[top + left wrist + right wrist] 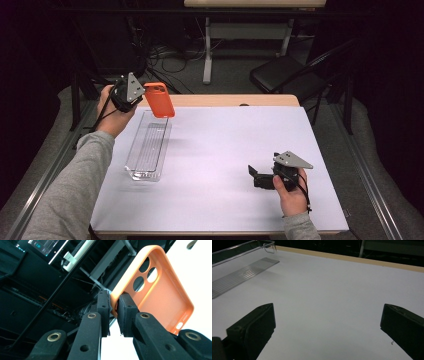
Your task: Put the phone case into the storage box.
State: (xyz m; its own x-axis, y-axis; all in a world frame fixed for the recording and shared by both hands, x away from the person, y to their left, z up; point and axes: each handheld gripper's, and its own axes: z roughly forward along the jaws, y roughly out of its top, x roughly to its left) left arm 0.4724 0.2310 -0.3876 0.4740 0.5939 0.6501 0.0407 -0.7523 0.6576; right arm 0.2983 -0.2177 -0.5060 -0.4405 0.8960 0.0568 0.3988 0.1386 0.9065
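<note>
An orange phone case (159,100) hangs in the air above the far end of a clear plastic tray (148,145). My left gripper (140,96) is shut on the case's edge; in the left gripper view the pads (126,308) pinch the orange rim (113,302) beside the camera cut-outs. The tray lies lengthwise on the left part of the white table mat (225,150) and holds nothing. My right gripper (252,176) rests low at the front right, jaws wide apart with only bare mat (324,302) between them. The tray (239,270) sits at the upper left of the right gripper view.
The wooden table edge (235,100) runs along the far side of the mat. A black chair (285,72) and a white table leg (207,50) stand beyond it. Metal rails (45,170) flank the table on both sides.
</note>
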